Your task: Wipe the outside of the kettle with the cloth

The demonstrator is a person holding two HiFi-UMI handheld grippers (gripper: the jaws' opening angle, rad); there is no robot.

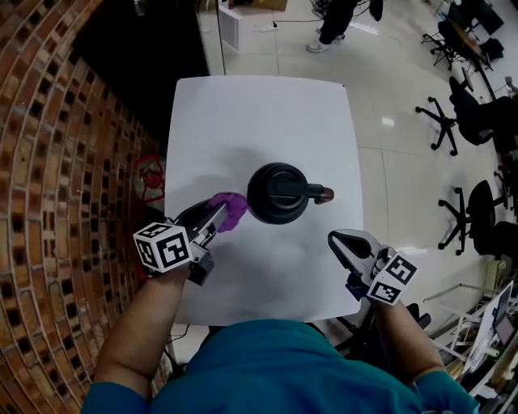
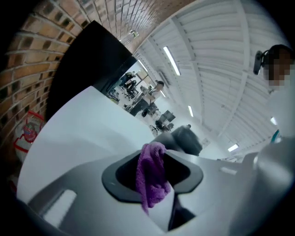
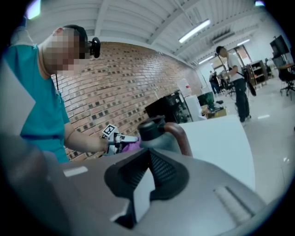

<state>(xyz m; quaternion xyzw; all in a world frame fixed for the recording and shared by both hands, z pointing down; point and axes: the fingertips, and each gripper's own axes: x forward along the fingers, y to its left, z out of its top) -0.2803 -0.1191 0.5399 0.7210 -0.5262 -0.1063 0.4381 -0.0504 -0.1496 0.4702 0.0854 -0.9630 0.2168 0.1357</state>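
A black kettle (image 1: 278,192) stands upright near the middle of the white table (image 1: 259,113), its brown-tipped handle (image 1: 322,195) pointing right. A purple cloth (image 1: 230,210) is pinched in my left gripper (image 1: 218,218), which is shut on it just left of the kettle; the cloth's edge is close to or touching the kettle's side. In the left gripper view the cloth (image 2: 152,177) hangs between the jaws with the kettle (image 2: 183,138) right behind. My right gripper (image 1: 337,240) hovers at the table's near right, shut and empty, right of the kettle (image 3: 156,136).
A brick wall (image 1: 57,145) runs along the left, with a red and white bag (image 1: 150,178) on the floor beside the table. Office chairs (image 1: 477,121) stand on the right. A person (image 1: 333,24) stands beyond the table's far edge.
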